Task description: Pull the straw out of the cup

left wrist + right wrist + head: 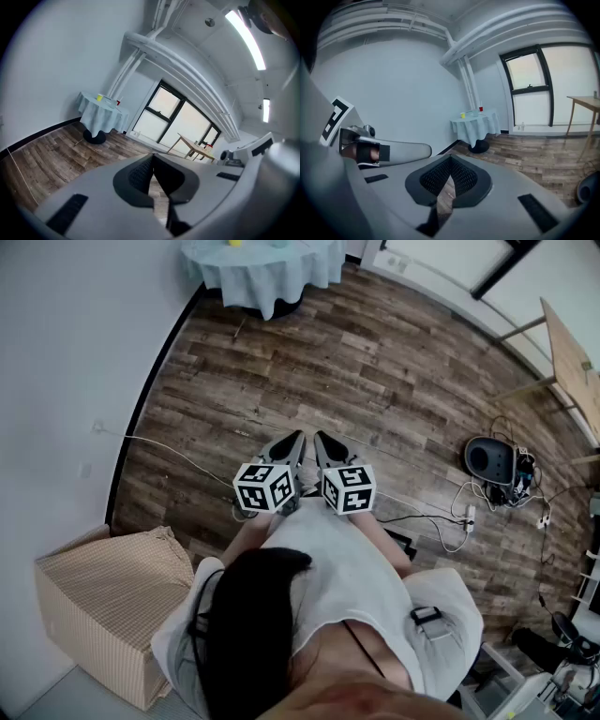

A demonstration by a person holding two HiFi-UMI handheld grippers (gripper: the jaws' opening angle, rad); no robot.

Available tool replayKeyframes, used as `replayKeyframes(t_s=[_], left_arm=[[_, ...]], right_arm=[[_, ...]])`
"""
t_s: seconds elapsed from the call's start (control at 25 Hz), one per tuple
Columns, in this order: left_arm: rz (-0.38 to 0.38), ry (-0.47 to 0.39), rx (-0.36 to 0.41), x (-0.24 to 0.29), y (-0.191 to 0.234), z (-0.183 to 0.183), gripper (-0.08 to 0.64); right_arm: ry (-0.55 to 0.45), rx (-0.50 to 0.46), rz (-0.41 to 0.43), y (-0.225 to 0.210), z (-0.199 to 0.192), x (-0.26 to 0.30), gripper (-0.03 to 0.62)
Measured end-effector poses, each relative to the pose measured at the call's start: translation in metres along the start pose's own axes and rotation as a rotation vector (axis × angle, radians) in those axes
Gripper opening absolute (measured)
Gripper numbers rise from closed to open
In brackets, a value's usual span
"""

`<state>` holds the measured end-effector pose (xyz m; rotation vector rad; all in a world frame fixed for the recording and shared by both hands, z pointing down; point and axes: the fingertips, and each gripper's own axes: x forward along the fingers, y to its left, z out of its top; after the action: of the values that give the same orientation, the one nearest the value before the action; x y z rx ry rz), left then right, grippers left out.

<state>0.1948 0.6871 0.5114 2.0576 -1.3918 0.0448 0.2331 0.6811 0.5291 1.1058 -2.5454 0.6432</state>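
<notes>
Wood floor (375, 362) throughout. Round table (272, 282) under a pale cloth at the far end, well apart from the person. Left gripper (296, 437) and right gripper (320, 438) side by side, both closed on nothing. Yellow cup (462, 115) and red cup (481, 109) stand on the table (straw too small to make out).

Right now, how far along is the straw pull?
Done: nothing visible. In hand: nothing; the left gripper and right gripper are both shut and empty, held side by side in front of the person. Left: everything. The cloth-covered table stands across the wood floor, and the cups on it, a yellow cup among them, are too small to show a straw. Approach, grip and pull remain.
</notes>
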Motion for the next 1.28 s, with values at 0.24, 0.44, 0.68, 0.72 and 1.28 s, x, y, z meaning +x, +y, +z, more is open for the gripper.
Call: replayKeyframes(t_s=[0.24,0.44,0.68,0.72,1.28], left_arm=[[0.015,-0.015,-0.001,0.013,0.014,0.012,0.009],[0.013,-0.013,-0.013,0.032,0.034,0.025,0.009],[-0.008,-0.001,-0.006,0.07,0.06,0.054,0.009],[-0.016,-0.001,-0.011,0.078,0.064,0.06,0.009],[-0.04,0.034,-0.045,0.146,0.148,0.144,0.009]], right_arm=[[-0.019,-0.006,-0.017,-0.01,0.011,0.014,0.034],[-0.006,-0.016,-0.052,-0.022,0.018,0.037,0.035],[-0.013,-0.015,-0.068,-0.044,0.042,0.075,0.035],[-0.009,-0.022,-0.073,-0.047,0.047,0.083,0.035],[0.053,0.033,-0.118,-0.078,0.107,0.196,0.035]])
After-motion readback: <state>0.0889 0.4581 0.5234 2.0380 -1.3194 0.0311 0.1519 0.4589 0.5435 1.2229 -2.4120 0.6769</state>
